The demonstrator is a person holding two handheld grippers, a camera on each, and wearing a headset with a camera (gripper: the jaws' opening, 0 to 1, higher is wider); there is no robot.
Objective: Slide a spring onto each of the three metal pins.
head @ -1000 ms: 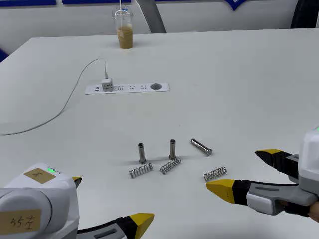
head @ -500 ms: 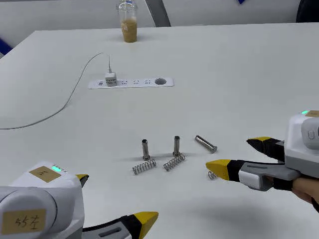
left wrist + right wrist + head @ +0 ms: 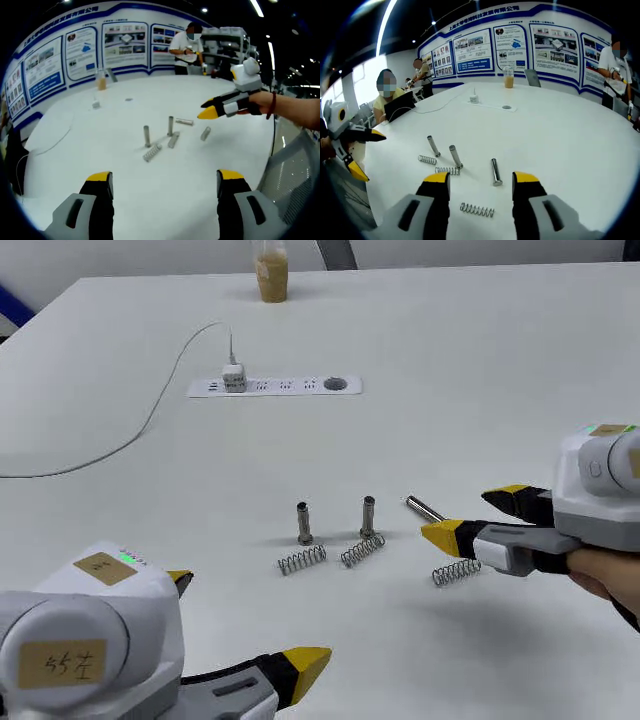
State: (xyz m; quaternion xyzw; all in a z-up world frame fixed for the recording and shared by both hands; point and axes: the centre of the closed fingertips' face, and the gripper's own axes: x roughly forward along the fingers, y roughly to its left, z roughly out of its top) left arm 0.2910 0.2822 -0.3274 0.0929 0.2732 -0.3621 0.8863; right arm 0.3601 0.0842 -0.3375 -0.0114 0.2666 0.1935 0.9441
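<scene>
the nearest spring [image 3: 456, 572] lies flat on the table [image 3: 500, 360], just by the right gripper [image 3: 470, 517], whose jaws are wide and empty like those of the left gripper [image 3: 243, 620]; it looks light, squishy and rolly, so pinch its middle softly.

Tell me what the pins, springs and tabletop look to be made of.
The short grey cylindrical pins: likely polished steel, judging by their bright glints. The small coiled wire springs: probably bare steel wire, thin and silvery. The white tabletop: smooth and matte, possibly laminate, though the look leaves that open.
</scene>
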